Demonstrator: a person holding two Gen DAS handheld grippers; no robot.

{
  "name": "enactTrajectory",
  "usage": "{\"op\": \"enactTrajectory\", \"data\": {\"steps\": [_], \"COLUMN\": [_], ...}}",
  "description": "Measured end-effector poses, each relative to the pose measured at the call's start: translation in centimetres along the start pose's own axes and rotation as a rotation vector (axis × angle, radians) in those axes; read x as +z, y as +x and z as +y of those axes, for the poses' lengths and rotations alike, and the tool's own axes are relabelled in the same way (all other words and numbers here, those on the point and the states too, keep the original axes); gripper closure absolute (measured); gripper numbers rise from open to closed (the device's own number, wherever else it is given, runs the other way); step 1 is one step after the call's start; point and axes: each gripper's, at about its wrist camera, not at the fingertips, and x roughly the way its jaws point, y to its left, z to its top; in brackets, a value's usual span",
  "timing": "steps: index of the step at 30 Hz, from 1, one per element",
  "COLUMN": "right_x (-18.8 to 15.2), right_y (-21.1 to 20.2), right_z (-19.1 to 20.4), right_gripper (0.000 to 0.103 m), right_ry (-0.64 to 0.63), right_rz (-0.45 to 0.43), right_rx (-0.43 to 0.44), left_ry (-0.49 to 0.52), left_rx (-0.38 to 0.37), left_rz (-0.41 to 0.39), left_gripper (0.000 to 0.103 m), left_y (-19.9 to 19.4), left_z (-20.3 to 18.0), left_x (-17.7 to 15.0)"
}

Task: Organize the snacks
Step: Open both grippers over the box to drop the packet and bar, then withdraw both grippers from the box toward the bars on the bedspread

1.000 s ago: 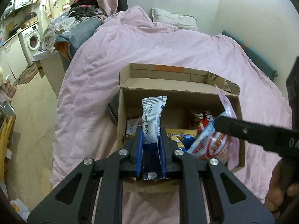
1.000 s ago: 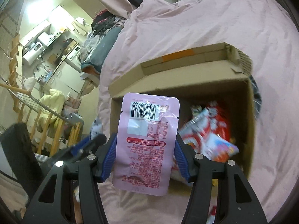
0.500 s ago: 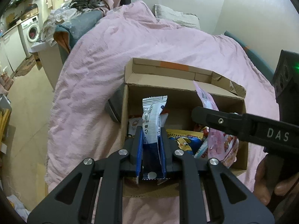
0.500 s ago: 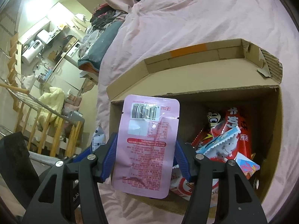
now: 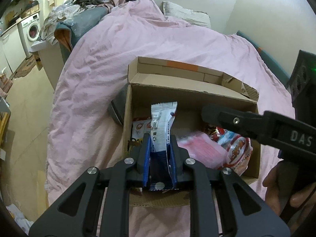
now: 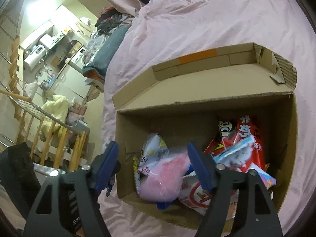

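An open cardboard box (image 5: 189, 96) (image 6: 197, 116) sits on a pink duvet and holds several snack packs. My left gripper (image 5: 159, 144) is shut on a white and blue snack packet (image 5: 161, 126), held upright over the box's near left side. My right gripper (image 6: 153, 152) is open and empty above the box; one finger (image 5: 237, 121) crosses the left wrist view. A pink packet (image 6: 165, 173) (image 5: 201, 150) lies blurred in the box, just below the right jaws. Red snack bags (image 6: 246, 138) lie at the box's right.
The pink duvet (image 5: 158, 45) covers the bed all around the box. A dark grey object (image 5: 118, 108) lies against the box's left wall. A pillow (image 5: 185, 15) is at the bed's far end. A washing machine (image 5: 31, 27) and wooden rack (image 6: 39, 130) stand left.
My right gripper moved over the box, opened and let go of the pink packet, which dropped into the box. My left gripper still holds its packet.
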Motion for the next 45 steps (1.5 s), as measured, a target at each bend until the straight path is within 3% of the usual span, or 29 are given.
{"op": "enactTrajectory", "data": {"steps": [1,3,10,29,39,45], "right_x": [0.0,0.0,0.2,-0.8,-3.4,-5.8], "right_y": [0.0,-0.1,-0.7,-3.7,-6.1,-7.4], "right_z": [0.0,0.0,-0.7,-2.2,-2.3,-3.5], "right_gripper": [0.027,0.024,0.017,0.015,0.015,0.015], "right_ry": [-0.006,-0.006,0.007,0.028,0.007,0.037], "right_rz": [-0.005,-0.006,-0.018,-0.051,-0.079,-0.081], "right_rx": [-0.004,0.001,0.009,-0.023,-0.058,-0.073], "left_ry": [-0.002,0.000,0.018,0.032,0.090,0.063], "left_rx": [-0.010,-0.025,0.009,0.012,0.049,0.018], "left_rz": [0.006,0.004,-0.025,-0.040,-0.091,-0.088], "left_gripper": [0.078,0.058,0.027,0.026,0.026,0.026], "left_y": [0.0,0.0,-0.6,-1.1,-3.6,-4.6], "left_z": [0.0,-0.2,-0.7,-1.1,-2.0,-1.3], "left_x": [0.0,0.0,-0.1,-1.1,-2.4,-3.8]}}
